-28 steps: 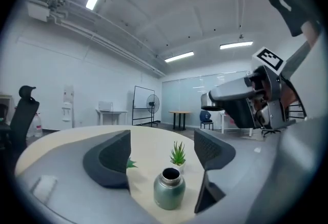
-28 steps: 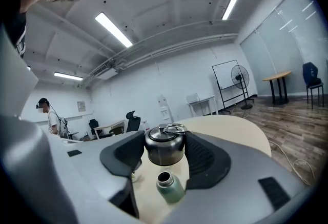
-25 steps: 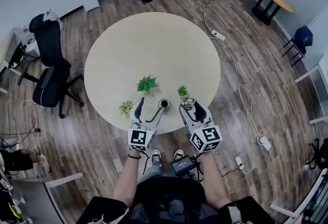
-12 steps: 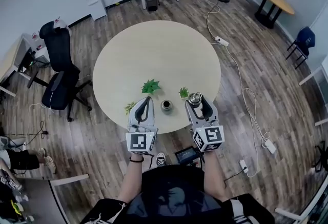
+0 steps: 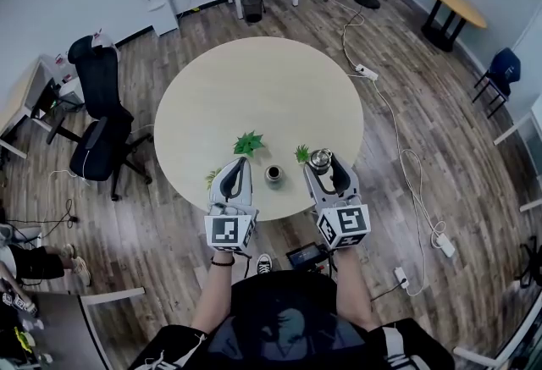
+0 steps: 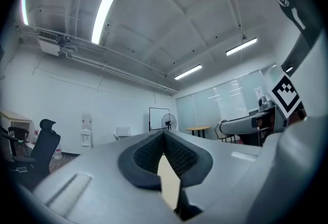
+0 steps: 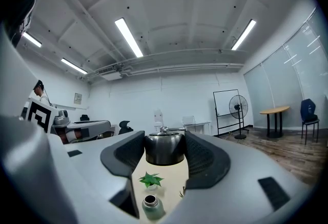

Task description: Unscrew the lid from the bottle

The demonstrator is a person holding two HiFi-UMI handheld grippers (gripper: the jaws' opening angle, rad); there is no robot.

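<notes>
Down at the lower middle of the head view, nearest the person, the left gripper (image 5: 239, 165) sits at the near edge of the counter (image 5: 254, 80). Its fingers (image 6: 141, 159) are pressed together on nothing, with only a sliver of pale counter showing through the slit beneath them. Just to its right, the right gripper (image 5: 320, 163) has its fingers (image 7: 205, 159) spread fairly wide and clamped on the lid (image 7: 164, 150), a squat dark metal cap with a small fitting on top. The lid is off, I'd say. The bottle (image 5: 273, 173) stands upright and open-mouthed between the two grippers, close to the counter's edge, touched by neither. That lid looks rigid, smooth and probably slick, and light enough. Ribbed pads across its round side wall are the right hold, and a firm squeeze shouldn't hurt it. The bottle looks small and stiff, and likely tippy if empty. I'd take it round the body, below the neck, never at the rim. Just beyond it are a leafy green plant (image 5: 247, 142) and a smaller sprig (image 5: 302, 153), both close enough to brush. Further up the frame comes bare counter, then an office chair (image 5: 93, 123) at far left.
</notes>
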